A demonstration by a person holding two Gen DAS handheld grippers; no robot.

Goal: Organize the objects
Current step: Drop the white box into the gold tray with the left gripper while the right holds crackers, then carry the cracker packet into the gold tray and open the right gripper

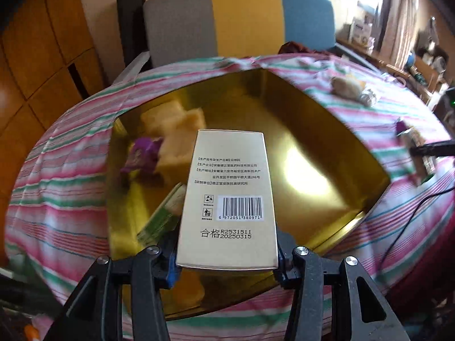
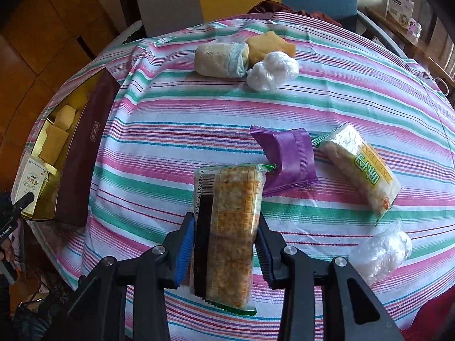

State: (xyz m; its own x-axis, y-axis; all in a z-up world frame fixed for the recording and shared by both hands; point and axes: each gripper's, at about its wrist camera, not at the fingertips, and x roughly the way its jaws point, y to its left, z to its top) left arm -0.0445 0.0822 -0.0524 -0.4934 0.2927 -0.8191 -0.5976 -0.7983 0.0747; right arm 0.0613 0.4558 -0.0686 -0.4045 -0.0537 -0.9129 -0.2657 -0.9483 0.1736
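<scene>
My left gripper [image 1: 227,258] is shut on a cream carton [image 1: 227,199] with a barcode, held over the open gold-lined box [image 1: 312,142]. Inside the box lie yellow blocks [image 1: 176,130], a purple packet [image 1: 142,153] and a green-edged packet [image 1: 165,216]. In the right wrist view the same box [image 2: 85,147] stands at the table's left edge, with the carton [image 2: 30,182] over it. My right gripper [image 2: 226,244] is shut on a clear cracker packet [image 2: 230,221], held above the striped cloth.
On the striped tablecloth [image 2: 199,113] lie a purple wrapper [image 2: 290,162], a green-printed snack packet [image 2: 361,167], a rolled cloth [image 2: 221,59], a yellow piece [image 2: 270,45] and two crumpled plastic bags [image 2: 273,69] [image 2: 381,250]. A tricolour chair [image 1: 241,17] stands behind the table.
</scene>
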